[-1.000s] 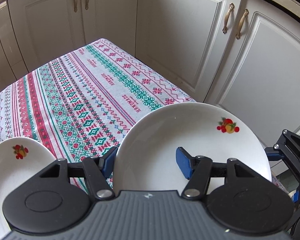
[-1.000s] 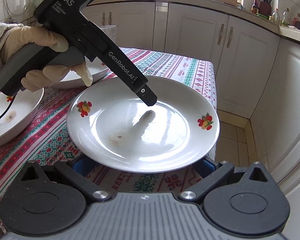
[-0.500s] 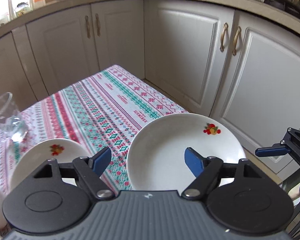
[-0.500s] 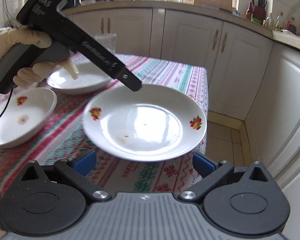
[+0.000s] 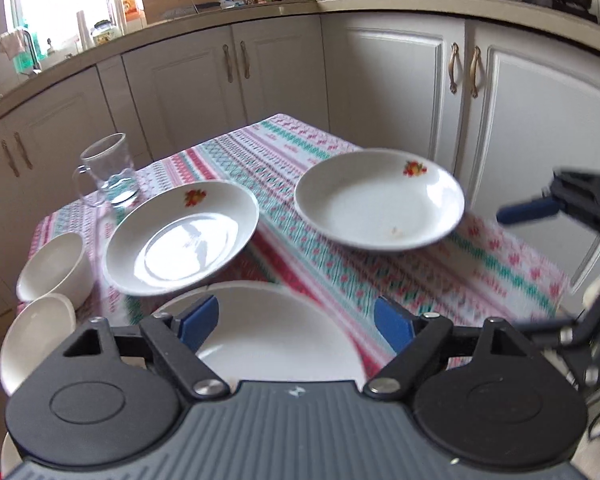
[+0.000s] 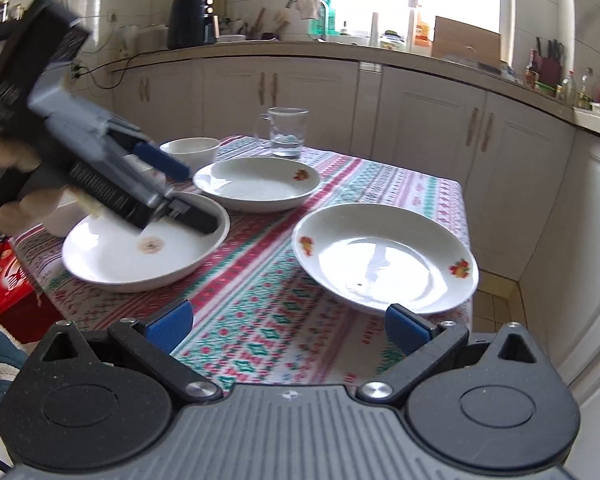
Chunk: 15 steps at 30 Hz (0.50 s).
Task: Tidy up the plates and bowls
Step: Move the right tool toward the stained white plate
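At the far end of the striped tablecloth (image 5: 340, 276): a glass mug (image 5: 108, 172) with a little water in it. Just beside the mug, a white bowl (image 6: 190, 150). Right in front of the mug, a white plate (image 5: 180, 240) with a fruit picture on its rim. Farther from the mug, toward the table's corner by the cupboards, a second fruit plate (image 6: 384, 260), flat on the cloth with a tiny speck inside. Farthest from the mug on the bowl's side, a third plate (image 6: 140, 248) with a brown spot in the middle.

Left gripper (image 6: 184, 192) in a gloved hand (image 6: 16, 208), tilted down over that third plate, well away from the mug. Jaws just been opening and now spread apart. Nothing pinched, only the plate lower down, seen between the blue pads (image 5: 198, 320). Hard to tell if the lower fingertip touches the plate.

Right gripper (image 6: 288, 326) farther still from the mug, over the near edge of the cloth. Jaws spread wide, nothing but cloth seen between them. One blue pad just beside the rim of the second plate, too close to tell if touching.
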Each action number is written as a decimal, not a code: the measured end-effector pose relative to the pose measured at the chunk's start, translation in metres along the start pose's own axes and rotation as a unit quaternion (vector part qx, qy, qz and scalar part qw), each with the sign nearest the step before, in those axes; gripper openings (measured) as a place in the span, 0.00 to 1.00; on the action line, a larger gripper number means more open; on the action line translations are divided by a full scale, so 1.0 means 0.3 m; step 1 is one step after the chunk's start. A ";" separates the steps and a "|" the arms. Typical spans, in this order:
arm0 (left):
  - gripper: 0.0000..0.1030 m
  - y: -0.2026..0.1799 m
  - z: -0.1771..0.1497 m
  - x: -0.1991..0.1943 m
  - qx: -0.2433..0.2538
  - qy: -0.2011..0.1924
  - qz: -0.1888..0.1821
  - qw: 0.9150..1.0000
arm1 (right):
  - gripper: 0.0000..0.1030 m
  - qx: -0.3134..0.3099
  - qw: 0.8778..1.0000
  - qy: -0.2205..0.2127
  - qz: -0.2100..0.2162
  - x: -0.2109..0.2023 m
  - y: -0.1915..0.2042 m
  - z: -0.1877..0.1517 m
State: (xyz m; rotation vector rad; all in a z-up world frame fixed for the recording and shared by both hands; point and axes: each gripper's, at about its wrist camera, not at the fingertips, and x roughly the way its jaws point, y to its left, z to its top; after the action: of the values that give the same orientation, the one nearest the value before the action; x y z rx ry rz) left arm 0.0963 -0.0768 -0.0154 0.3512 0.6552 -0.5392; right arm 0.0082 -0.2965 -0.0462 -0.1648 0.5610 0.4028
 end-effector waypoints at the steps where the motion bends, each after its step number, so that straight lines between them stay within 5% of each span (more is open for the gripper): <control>1: 0.83 -0.006 -0.029 -0.020 0.007 0.001 0.004 1.000 | 1.00 -0.002 1.000 0.001 0.001 0.003 0.012 0.002; 15: 0.84 0.077 -0.309 -0.166 -0.039 0.030 0.047 0.998 | 1.00 -0.043 0.998 0.005 0.046 0.045 0.165 0.047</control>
State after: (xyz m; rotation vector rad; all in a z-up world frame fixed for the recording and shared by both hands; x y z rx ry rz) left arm 0.0320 0.0032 -0.0483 0.3248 0.7128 -0.4139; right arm 0.0049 -0.2434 -0.0439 -0.2237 0.5637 0.5151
